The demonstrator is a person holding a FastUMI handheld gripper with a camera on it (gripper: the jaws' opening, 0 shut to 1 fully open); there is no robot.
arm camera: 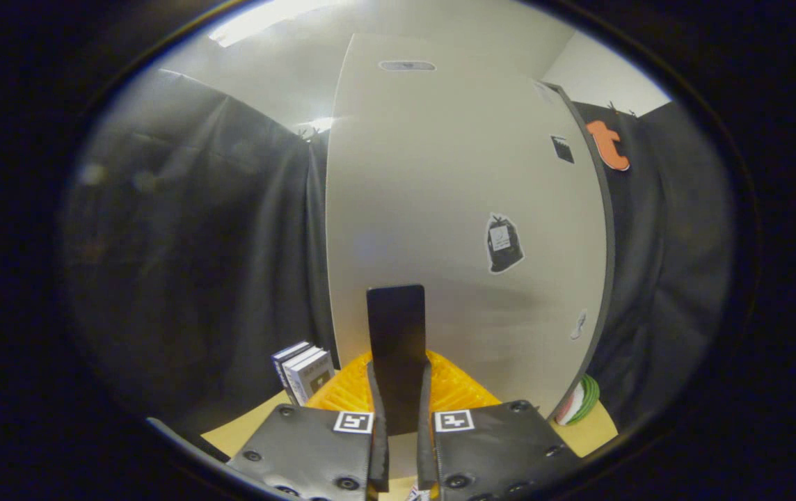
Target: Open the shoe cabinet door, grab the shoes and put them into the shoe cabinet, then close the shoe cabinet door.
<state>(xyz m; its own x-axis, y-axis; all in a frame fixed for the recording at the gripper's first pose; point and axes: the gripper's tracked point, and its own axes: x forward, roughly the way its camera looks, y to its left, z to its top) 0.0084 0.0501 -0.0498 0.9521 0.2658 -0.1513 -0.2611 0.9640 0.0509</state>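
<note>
The white shoe cabinet door [440, 174] stands upright right in front of me, with a few small stickers on it. Its flat black handle [396, 327] sticks out towards me. My gripper [399, 372] is shut on that handle, one finger pressing on each side of it. Just under the handle and the fingers lies a yellow ribbed thing [457, 386] at the foot of the door; I cannot tell whether it is a shoe. A dark rim [607, 229] runs down the door's right edge.
Several small boxes [304, 372] stand upright left of the door's foot on the tan floor [245, 428]. A green and white thing [582, 400] lies at the door's lower right corner. Black cloth walls [217, 264] close in on both sides.
</note>
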